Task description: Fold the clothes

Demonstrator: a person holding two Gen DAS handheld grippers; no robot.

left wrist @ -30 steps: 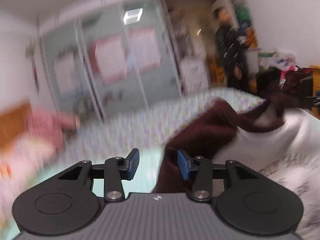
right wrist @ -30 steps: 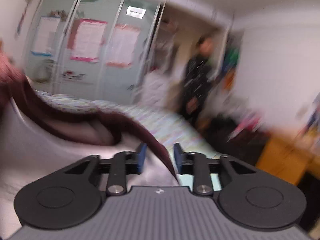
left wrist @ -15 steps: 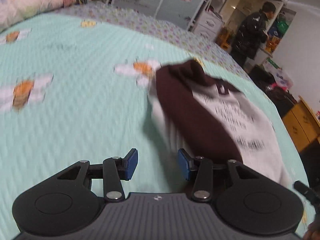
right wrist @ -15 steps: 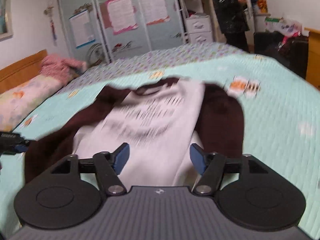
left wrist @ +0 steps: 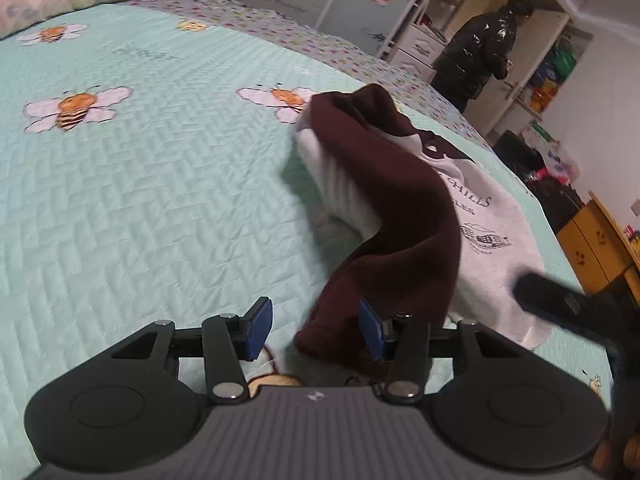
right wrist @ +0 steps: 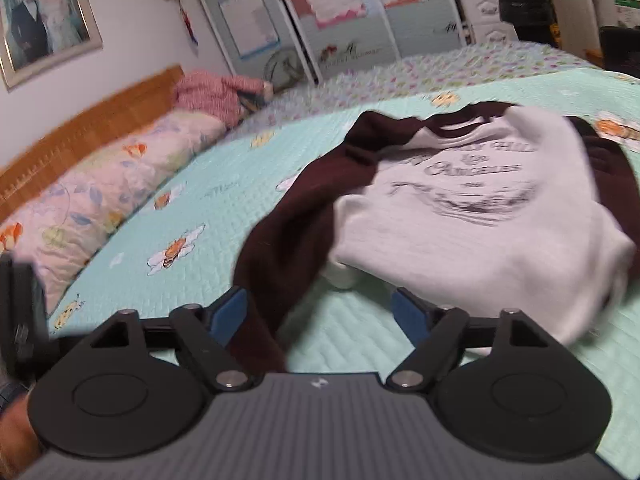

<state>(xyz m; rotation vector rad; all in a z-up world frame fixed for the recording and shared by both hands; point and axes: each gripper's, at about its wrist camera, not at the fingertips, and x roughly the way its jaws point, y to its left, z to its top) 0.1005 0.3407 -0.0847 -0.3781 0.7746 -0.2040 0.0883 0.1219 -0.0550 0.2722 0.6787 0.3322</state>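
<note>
folding barely begun: white sweatshirt w/ maroon sleeves (right wrist: 472,216) lies rumpled on mint bee-print quilt (left wrist: 140,200); both grippers (left (left wrist: 312,330), right (right wrist: 320,316)) opening, gripping nothing; sleeves, body unfolded.

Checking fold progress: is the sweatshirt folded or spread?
Spread, unfolded: the sweatshirt lies print-up on the bedspread, maroon sleeve stretched out.

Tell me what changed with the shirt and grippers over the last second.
The sweatshirt came down from mid-air onto the bedspread. The right gripper let go of its maroon edge, jaws opening. The left gripper is also opening, the maroon sleeve loose between its pads. The bystander stayed put.
</note>
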